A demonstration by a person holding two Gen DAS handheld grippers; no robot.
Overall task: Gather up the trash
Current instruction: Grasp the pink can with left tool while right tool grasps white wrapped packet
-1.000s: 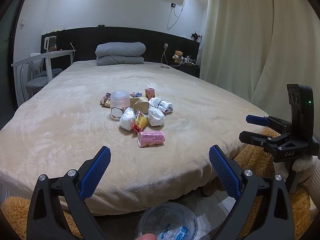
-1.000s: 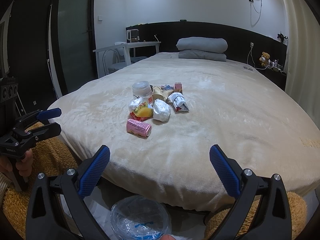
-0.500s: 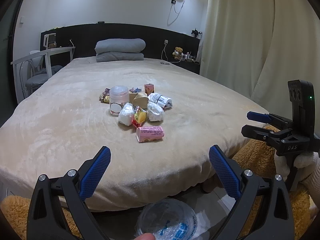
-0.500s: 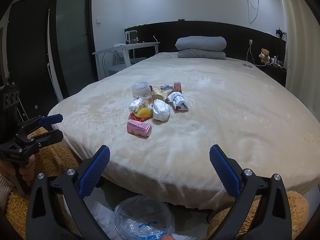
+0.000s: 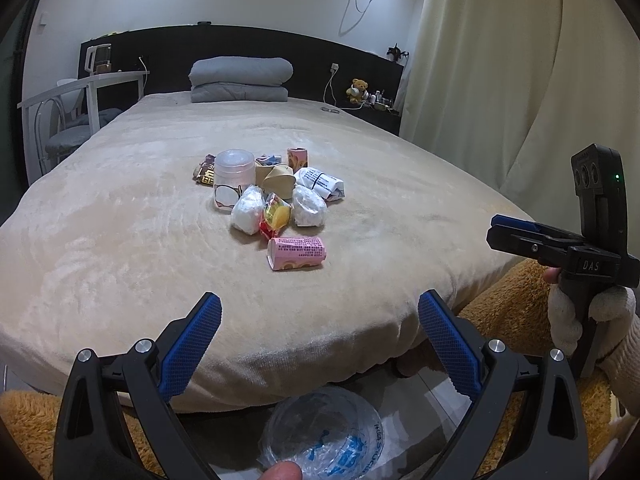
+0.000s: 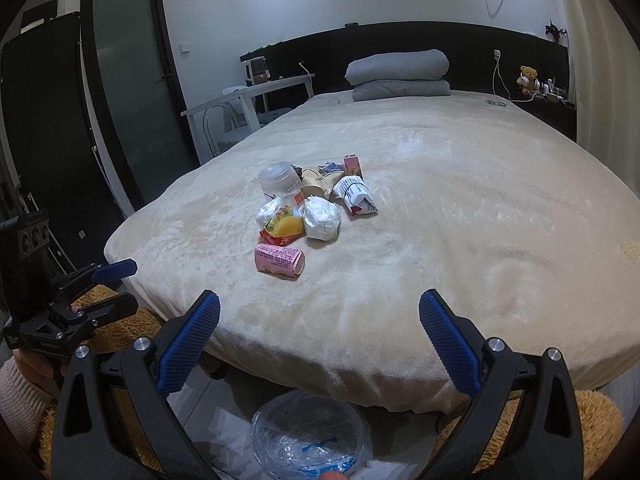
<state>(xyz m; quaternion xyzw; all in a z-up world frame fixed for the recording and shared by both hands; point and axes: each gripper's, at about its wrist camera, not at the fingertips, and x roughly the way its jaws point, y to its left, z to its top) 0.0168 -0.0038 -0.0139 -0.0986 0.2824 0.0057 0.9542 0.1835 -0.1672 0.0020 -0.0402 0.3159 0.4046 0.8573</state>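
Note:
A pile of trash lies mid-bed: a pink carton nearest the foot, two white crumpled wads, a yellow-red wrapper, a clear plastic cup, a paper-wrapped roll and a small pink box. My left gripper is open and empty short of the bed's foot edge. My right gripper is open and empty, likewise short of the edge. A bin lined with a clear bag stands on the floor below both.
The beige bed fills the view, with a folded grey quilt at its head. A white desk and chair stand left; curtains hang right. Orange fluffy rugs lie at the foot.
Both grippers have drifted slightly; the view tilted a little and the trash pile sits a bit lower and closer in frame. Jaws stay open.

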